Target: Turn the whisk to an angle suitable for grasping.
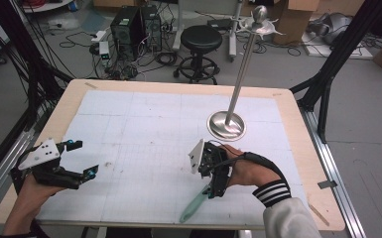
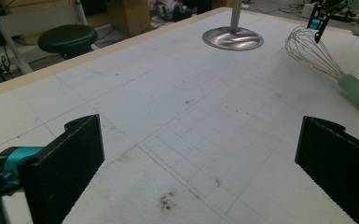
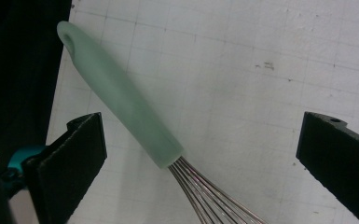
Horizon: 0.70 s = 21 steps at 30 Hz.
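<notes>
A whisk with a pale green handle (image 1: 193, 206) lies on the white gridded mat near the table's front edge; its wire head (image 2: 314, 51) points toward the stand. My right gripper (image 1: 214, 178) hangs over the whisk, pointing down. In the right gripper view its jaws (image 3: 200, 140) stand wide open on either side of the spot where the handle (image 3: 121, 98) meets the wires (image 3: 210, 198), touching neither. My left gripper (image 1: 83, 158) is open at the mat's left side and holds nothing (image 2: 200, 163).
A metal stand with a round shiny base (image 1: 226, 125) and a tall pole stands on the mat just beyond the right hand; its base (image 2: 233, 38) shows far off. A black stool (image 1: 201, 39), computer boxes and cables lie past the table's far edge.
</notes>
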Motion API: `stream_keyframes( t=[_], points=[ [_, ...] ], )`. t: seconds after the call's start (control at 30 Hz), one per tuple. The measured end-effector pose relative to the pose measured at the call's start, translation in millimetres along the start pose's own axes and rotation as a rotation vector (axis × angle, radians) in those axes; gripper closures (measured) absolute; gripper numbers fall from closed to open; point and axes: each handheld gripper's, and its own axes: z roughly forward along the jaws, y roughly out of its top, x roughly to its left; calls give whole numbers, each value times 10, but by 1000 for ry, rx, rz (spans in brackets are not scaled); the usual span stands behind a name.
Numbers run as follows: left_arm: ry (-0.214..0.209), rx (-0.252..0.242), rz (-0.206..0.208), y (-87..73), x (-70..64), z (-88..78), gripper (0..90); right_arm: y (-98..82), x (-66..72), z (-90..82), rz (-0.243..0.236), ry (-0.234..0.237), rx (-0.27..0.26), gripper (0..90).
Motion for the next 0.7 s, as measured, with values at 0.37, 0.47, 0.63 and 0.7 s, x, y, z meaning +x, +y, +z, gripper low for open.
stream_keyframes(
  t=[0.37, 0.47, 0.63, 0.7],
  points=[
    [3, 5, 0, -9, -5, -2, 17, -6, 118, 100, -34, 32, 16, 6],
    [4, 6, 0, -10, -7, -2, 17, -21, 135, 136, -29, 30, 19, 6],
    [2, 10, 0, -16, -6, 10, 17, -42, 175, 198, -24, 22, 17, 16],
    [1, 10, -1, -18, -7, 16, 17, -47, 184, 209, -23, 20, 15, 34]
  ],
)
